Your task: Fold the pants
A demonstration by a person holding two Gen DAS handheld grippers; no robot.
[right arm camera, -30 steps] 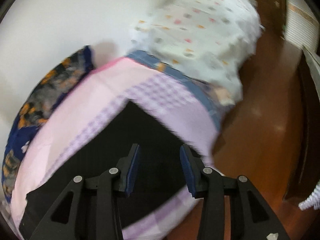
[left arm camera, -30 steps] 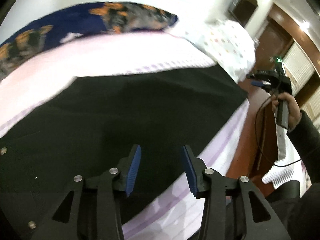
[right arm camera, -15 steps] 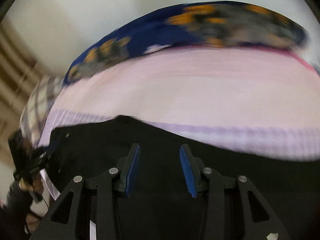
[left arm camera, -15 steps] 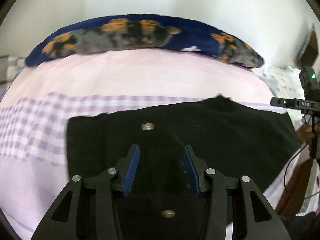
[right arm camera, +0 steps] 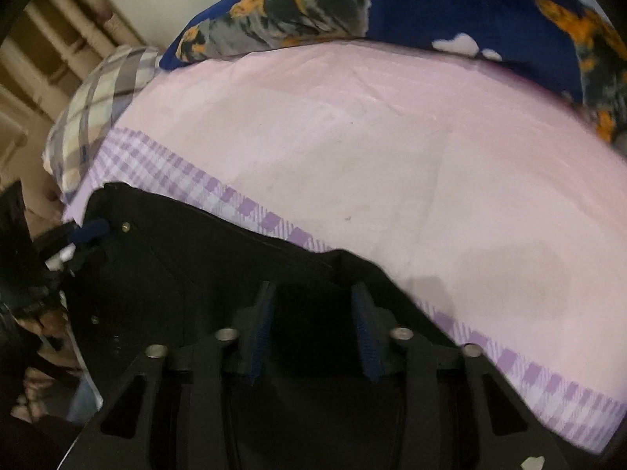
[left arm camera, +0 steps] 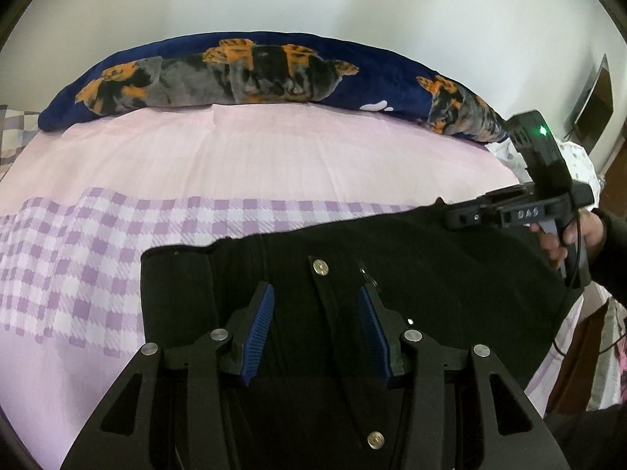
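Left wrist view: the black pants (left arm camera: 392, 274) lie spread flat on the bed (left arm camera: 274, 164), waistband end toward 9 o'clock, with a metal button (left arm camera: 321, 266) showing near the fly. No fold is visible, so I judge the task barely begun — every fold is left to do. The left hand-held gripper (left arm camera: 316, 331) hovers over the waist area with its jaws apart and nothing between them; the button sits just beyond the tips at 12 o'clock. The right hand-held gripper (left arm camera: 505, 215) hangs at 2 o'clock, over the far edge of the fabric.

Right wrist view: the pants (right arm camera: 188, 274) fill the lower left, running toward 9 o'clock. The right hand-held gripper (right arm camera: 311, 333) — jaws apart, empty — sits over the cloth's upper edge. A patterned blanket (right arm camera: 313, 4) lies at 12 o'clock.
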